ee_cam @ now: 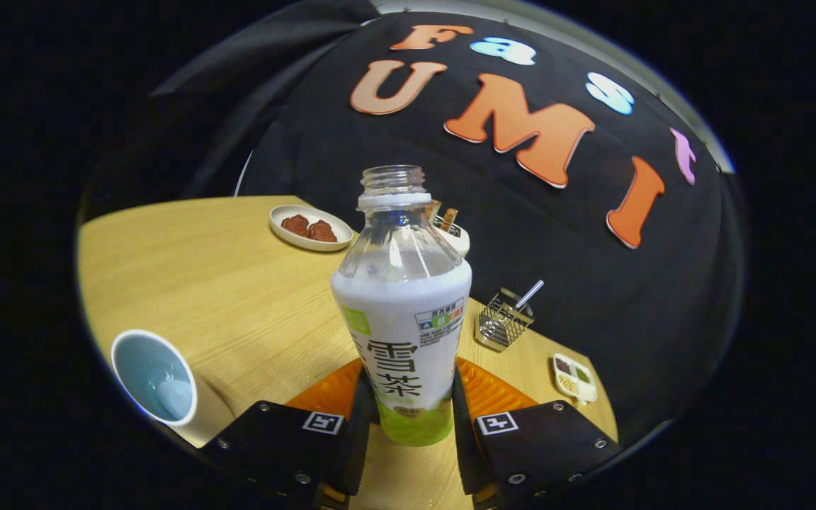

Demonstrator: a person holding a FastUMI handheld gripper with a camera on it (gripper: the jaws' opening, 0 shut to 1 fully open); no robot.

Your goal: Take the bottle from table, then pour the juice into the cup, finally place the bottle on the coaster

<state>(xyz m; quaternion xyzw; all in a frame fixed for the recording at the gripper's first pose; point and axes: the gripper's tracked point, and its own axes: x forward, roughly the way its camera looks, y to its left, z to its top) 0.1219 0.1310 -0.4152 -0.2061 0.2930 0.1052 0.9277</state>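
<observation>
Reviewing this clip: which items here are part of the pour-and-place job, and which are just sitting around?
Job items:
- bottle, uncapped, upright, clamped between the gripper fingers
- cup, beside the fingers
- orange coaster, right behind the bottle

Bystanders:
- plate of brown snacks
- white bowl with sticks, behind the bottle
- wire basket
- small divided dish

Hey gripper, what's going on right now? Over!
Gripper fingers shut on uncapped clear plastic bottle. Bottle upright, orange ribbed coaster just behind it. Blue-lined cup off to one side; nothing in the way.
</observation>
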